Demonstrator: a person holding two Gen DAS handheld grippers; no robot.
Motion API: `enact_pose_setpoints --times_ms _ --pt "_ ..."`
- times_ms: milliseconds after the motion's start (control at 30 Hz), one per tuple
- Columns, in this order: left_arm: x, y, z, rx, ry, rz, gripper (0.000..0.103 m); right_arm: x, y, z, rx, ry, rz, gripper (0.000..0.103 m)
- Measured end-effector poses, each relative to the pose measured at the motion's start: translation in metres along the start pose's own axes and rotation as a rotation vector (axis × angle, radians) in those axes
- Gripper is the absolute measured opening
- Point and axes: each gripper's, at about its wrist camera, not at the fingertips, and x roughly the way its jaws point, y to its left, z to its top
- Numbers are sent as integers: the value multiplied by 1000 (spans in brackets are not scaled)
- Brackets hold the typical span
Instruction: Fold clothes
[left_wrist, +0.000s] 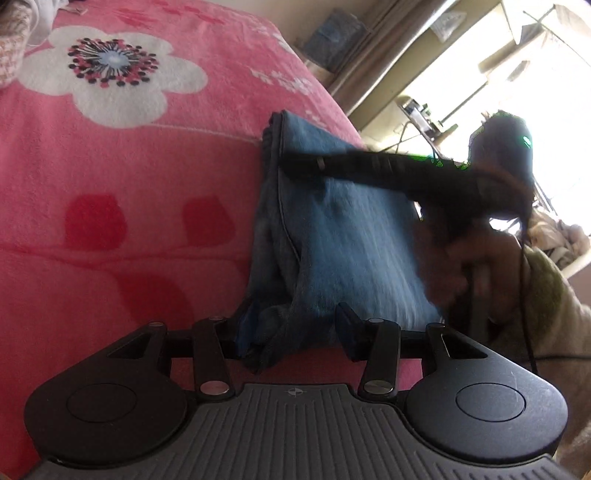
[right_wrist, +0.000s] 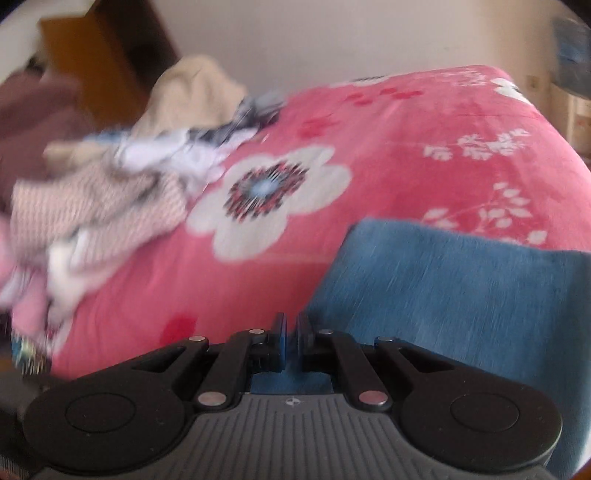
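While the folded blue fleece garment (left_wrist: 343, 240) lies on the pink flowered bed blanket (left_wrist: 110, 221), its near corner sits between the left gripper's (left_wrist: 291, 338) parted jaws, seemingly unpinched. The right gripper (right_wrist: 290, 339), jaws closed with no cloth visibly pinched between them, hovers at the garment's lower-left edge, angled downward. Unfolded clothes (right_wrist: 110, 192) pile at upper left.

Bed's covered in a pink blanket (left_wrist: 129, 221) with big white flowers. Off to the side there's a really bright window (left_wrist: 517, 74), totally blown out, with a long curtain (left_wrist: 388, 55) next to it. Plain pale wall (right_wrist: 332, 37) behind the bed, plus some brown wooden furniture (right_wrist: 107, 55) in the corner.
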Motion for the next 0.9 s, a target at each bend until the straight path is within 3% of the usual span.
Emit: enact_pose_setpoints --times_ms 133,233,300,433,467,533,633,733,867,900 --pt "2 4 -3 5 8 -11 45 0 -17 9 115 -73 14 5" --pt "-1 4 -4 17 15 -2 44 -34 -16 21 138 -139 -4 5" --pt "-5 3 -5 44 14 17 44 -62 -10 26 105 -120 -80 6" --pt "-17 -3 -12 125 25 52 45 -73 -8 11 -6 -6 -271 7" --pt "-20 -6 -15 152 31 62 45 -62 -15 3 -18 58 -301 7" --pt "-28 -10 -24 192 32 82 45 -44 -30 -17 -19 76 -314 6" --pt "-31 -16 -31 201 19 84 45 -62 -24 -14 19 13 -282 7" --pt "-25 -21 -35 222 10 94 45 -83 -7 -16 -22 -67 -209 8" --pt "-16 -29 -40 292 10 131 45 -92 39 -28 -336 -53 -31 10" --pt "-16 -30 -41 310 10 134 45 -93 48 -30 -427 -38 7 17"
